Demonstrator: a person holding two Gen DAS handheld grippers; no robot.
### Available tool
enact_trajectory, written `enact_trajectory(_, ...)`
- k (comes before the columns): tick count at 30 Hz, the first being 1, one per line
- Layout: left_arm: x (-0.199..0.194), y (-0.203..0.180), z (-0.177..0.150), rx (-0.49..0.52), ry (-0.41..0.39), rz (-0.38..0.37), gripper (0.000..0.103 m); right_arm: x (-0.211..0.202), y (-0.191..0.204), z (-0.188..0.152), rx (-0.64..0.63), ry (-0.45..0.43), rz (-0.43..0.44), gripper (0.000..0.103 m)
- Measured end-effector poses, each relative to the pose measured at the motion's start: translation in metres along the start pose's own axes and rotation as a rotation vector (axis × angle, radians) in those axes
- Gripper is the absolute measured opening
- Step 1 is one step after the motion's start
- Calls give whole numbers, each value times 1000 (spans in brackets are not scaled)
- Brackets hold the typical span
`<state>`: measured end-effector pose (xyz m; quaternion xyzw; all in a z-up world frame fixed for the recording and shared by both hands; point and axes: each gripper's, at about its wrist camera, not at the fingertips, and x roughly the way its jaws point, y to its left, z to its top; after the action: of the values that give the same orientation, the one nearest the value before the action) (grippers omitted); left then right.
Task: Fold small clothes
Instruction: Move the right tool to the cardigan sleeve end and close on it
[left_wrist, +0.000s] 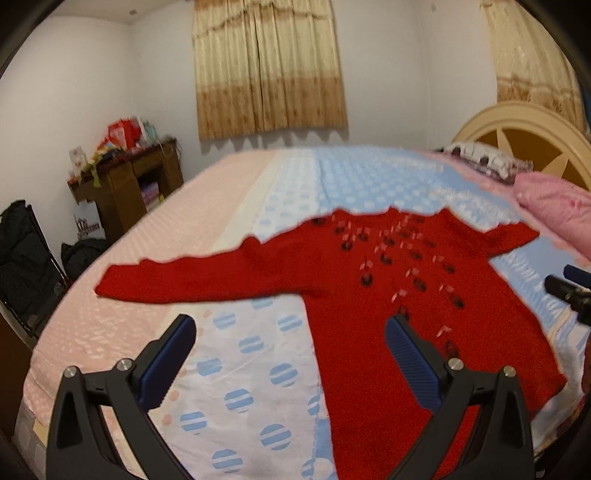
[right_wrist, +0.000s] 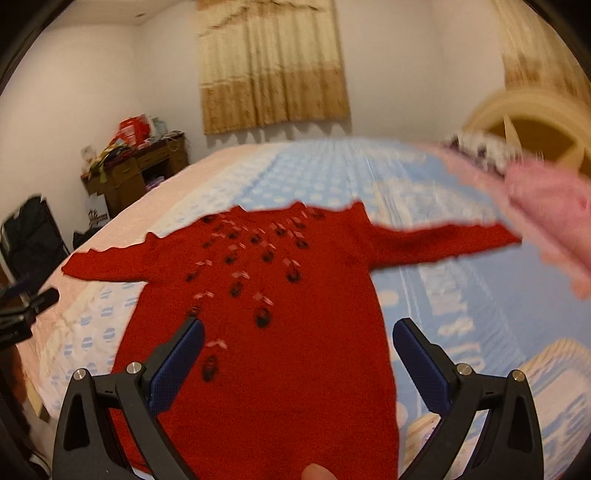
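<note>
A small red knitted sweater (left_wrist: 369, 295) (right_wrist: 266, 332) with dark and pink decorations lies flat on the bed, both sleeves spread out sideways. My left gripper (left_wrist: 290, 326) hovers open above the sweater's left side, its right finger over the red body and its left finger over the sheet. My right gripper (right_wrist: 297, 330) hangs open above the sweater's lower body, with nothing between its fingers. The right gripper's tip (left_wrist: 565, 291) shows at the right edge of the left wrist view. The left gripper's tip (right_wrist: 33, 302) shows at the left edge of the right wrist view.
The bed has a blue dotted sheet (left_wrist: 243, 369) and a pink cover (left_wrist: 110, 332) on its left part. A pink pillow (left_wrist: 554, 206) lies by the cream headboard (left_wrist: 524, 129). A cluttered wooden desk (left_wrist: 125, 184) and a dark chair (left_wrist: 26, 258) stand left of the bed. A fingertip (right_wrist: 314, 472) shows at the bottom.
</note>
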<state>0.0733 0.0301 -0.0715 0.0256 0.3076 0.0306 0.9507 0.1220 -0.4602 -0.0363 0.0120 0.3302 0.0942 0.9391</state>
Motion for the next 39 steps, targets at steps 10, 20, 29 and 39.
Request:
enact_trajectory(10, 74, -16, 11, 39, 74, -18, 103, 41, -122, 21, 153, 111, -119, 102)
enact_trajectory(20, 134, -28, 18, 61, 122, -4, 103, 83, -252, 72, 380, 124, -206, 86)
enact_trajectory(29, 158, -27, 10, 18, 186, -20, 103, 141, -347, 93, 576, 171, -250, 74)
enact_trajectory(39, 177, -29, 4, -29, 245, -50, 103, 188, -405, 109, 635, 177, -333, 52)
